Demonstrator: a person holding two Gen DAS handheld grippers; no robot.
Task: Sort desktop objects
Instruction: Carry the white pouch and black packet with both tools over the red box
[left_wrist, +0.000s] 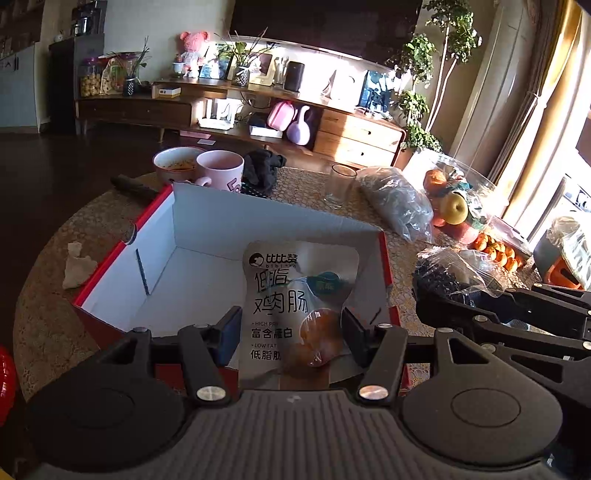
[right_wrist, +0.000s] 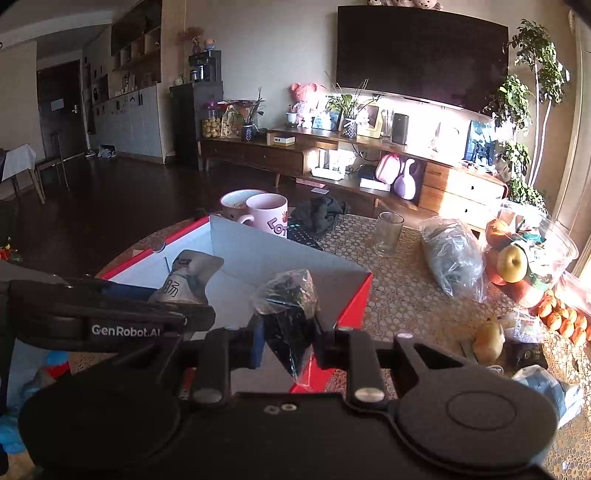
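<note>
A red box with a white inside (left_wrist: 207, 225) stands open on the round table; it also shows in the right wrist view (right_wrist: 280, 258). My left gripper (left_wrist: 290, 336) is shut on a silver snack pouch (left_wrist: 295, 295) and holds it upright over the box's near edge. The pouch shows in the right wrist view (right_wrist: 188, 277) too. My right gripper (right_wrist: 288, 339) is shut on a clear bag of dark bits (right_wrist: 291, 310), held over the box's right near corner. That bag shows at the right in the left wrist view (left_wrist: 447, 277).
Behind the box stand a pink mug (left_wrist: 221, 170), a bowl (left_wrist: 177, 164), a dark cloth (left_wrist: 264, 168) and a glass (left_wrist: 338, 184). To the right lie a grey plastic bag (left_wrist: 399, 203), a fruit bowl (left_wrist: 458, 199) and oranges (left_wrist: 498, 251). A crumpled tissue (left_wrist: 77, 264) lies left.
</note>
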